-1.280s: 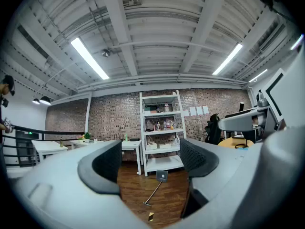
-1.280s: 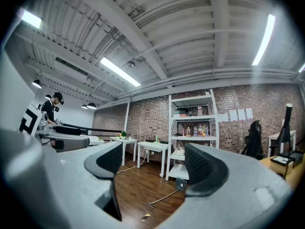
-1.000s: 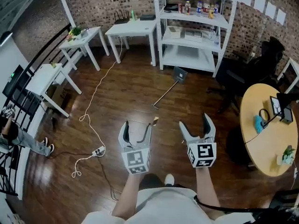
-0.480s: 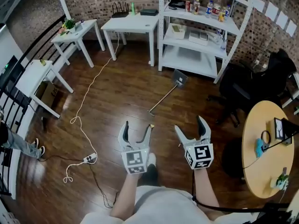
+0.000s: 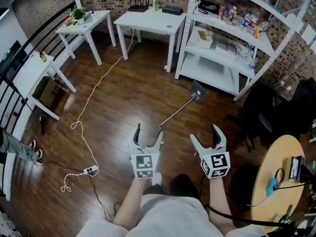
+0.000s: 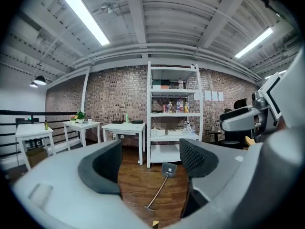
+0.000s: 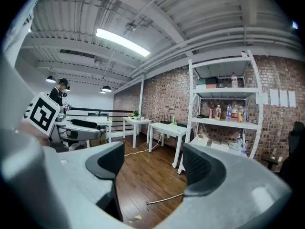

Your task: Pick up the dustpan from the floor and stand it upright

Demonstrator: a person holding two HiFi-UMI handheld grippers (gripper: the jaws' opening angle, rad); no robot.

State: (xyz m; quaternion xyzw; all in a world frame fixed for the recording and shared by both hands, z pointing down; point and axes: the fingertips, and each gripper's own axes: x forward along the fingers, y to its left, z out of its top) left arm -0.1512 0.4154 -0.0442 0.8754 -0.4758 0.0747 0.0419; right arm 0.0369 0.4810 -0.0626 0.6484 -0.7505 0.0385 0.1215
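The dustpan [image 5: 198,92] lies flat on the wooden floor in front of the white shelves, its long handle [image 5: 175,112] running toward me. The handle's end rests just ahead of my left gripper [image 5: 148,132], which is open and empty. My right gripper [image 5: 205,135] hangs beside it to the right with its jaws wide and closing a little, nothing between them. In the left gripper view the dustpan [image 6: 168,169] shows between the open pads of the left gripper [image 6: 150,166]. The right gripper view shows only the handle [image 7: 164,200] low between the pads of the right gripper [image 7: 152,168].
White shelf unit [image 5: 232,48] stands behind the dustpan, with white tables [image 5: 148,21] along the brick wall and left rail. A white cable with a power strip [image 5: 89,170] trails over the floor at left. A black office chair [image 5: 276,117] and round wooden table [image 5: 276,181] are at right.
Both grippers have moved forward across the floor toward the dustpan, side by side. The handle's end, earlier well ahead, now lies just in front of the left gripper.
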